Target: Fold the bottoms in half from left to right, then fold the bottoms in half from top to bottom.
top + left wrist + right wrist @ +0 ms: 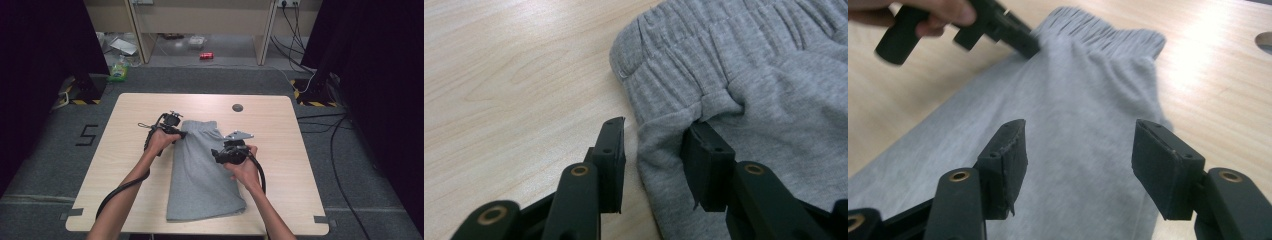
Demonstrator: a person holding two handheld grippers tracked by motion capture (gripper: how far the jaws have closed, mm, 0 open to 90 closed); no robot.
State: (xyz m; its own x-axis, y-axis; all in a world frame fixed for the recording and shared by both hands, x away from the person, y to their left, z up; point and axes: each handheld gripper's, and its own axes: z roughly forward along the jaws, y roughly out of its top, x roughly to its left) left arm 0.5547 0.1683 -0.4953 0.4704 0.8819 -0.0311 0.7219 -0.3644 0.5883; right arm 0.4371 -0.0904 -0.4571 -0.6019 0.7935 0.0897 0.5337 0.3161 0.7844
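Grey folded jersey shorts (205, 172) with a gathered waistband are lying lengthwise on the pale wooden surface (125, 150), waistband toward the far edge. Left hand-held gripper (655, 150) is straddling the waistband's edge, jaws parted, one on bare wood. Right hand-held gripper (1075, 150) is hovering wide open above the fabric, gripping nothing.

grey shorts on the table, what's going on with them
A person is working on grey shorts lying flat on a wooden table, holding a gripper in each hand. The left gripper is open at the shorts' edge just below the waistband, one jaw on the table side and the other against the fabric. The right gripper hovers open over the shorts near their other edge. Nothing is gripped yet.
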